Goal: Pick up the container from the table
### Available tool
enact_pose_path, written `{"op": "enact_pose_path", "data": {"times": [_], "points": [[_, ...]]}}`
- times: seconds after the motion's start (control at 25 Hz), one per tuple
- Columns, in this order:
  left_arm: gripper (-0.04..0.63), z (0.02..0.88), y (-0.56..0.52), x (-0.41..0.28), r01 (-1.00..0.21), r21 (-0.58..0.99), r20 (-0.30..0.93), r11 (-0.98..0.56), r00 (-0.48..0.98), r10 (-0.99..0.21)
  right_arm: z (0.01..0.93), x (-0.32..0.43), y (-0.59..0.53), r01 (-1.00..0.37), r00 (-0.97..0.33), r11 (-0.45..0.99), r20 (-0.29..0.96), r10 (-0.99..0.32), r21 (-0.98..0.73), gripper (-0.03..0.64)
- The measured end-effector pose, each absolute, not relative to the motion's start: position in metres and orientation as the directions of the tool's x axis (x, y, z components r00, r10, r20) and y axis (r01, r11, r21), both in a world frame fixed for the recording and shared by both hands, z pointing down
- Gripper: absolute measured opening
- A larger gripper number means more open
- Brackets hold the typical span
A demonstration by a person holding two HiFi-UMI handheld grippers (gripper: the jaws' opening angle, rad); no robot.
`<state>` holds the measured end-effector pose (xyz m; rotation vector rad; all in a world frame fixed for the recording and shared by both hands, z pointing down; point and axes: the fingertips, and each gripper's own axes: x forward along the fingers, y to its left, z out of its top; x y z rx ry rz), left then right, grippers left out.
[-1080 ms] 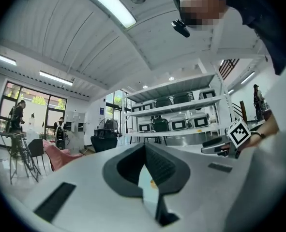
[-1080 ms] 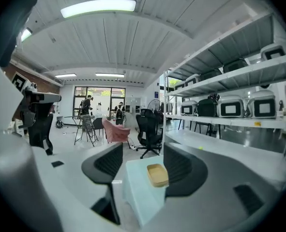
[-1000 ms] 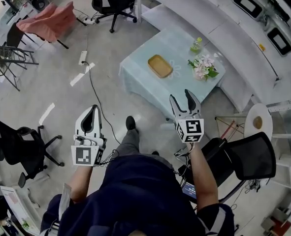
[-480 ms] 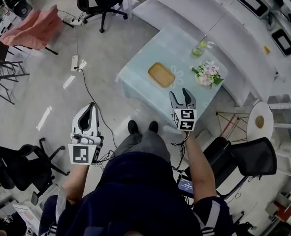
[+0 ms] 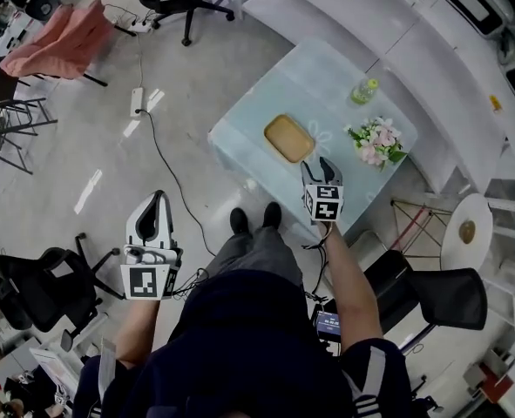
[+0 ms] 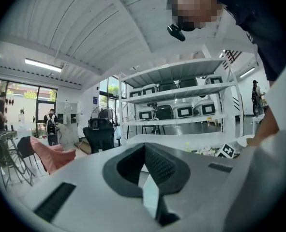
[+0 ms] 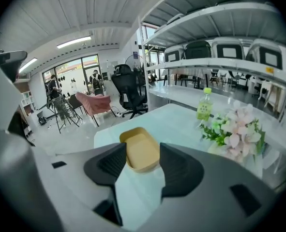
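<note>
Container (image 5: 288, 138) lies inside table (image 5: 327, 77) edges, well apart from flowers (image 5: 376, 142).

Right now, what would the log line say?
right tool: open, jaws just closing a bit, aimed at container, no grip | container: on table | left tool: shut, empty, over floor

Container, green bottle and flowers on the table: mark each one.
container (image 7: 142, 151), right gripper view, on its inner floor.
green bottle (image 7: 204, 110), right gripper view, on its body.
flowers (image 7: 240, 128), right gripper view, on a pink bloom.
</note>
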<state>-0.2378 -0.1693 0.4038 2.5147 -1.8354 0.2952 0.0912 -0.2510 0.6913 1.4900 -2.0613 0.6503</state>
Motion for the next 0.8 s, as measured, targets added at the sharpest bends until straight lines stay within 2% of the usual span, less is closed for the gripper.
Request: {"op": "enact_pose_path", "data": {"times": [0.32,0.8], "points": [[0.003,0.417,-0.195,-0.228,-0.949,-0.101,0.203,-0.3,0.275,-0.94,0.744,0.107,-0.275,-0.961,-0.248,0.257,0.732,-0.635,-0.102,0.187],[0.003,0.436,-0.215,-0.236,-0.95,-0.124,0.262,-0.286,0.247,-0.933,0.785,0.113,-0.312,-0.937,-0.27,0.339,0.786,-0.555,-0.082,0.169]]}}
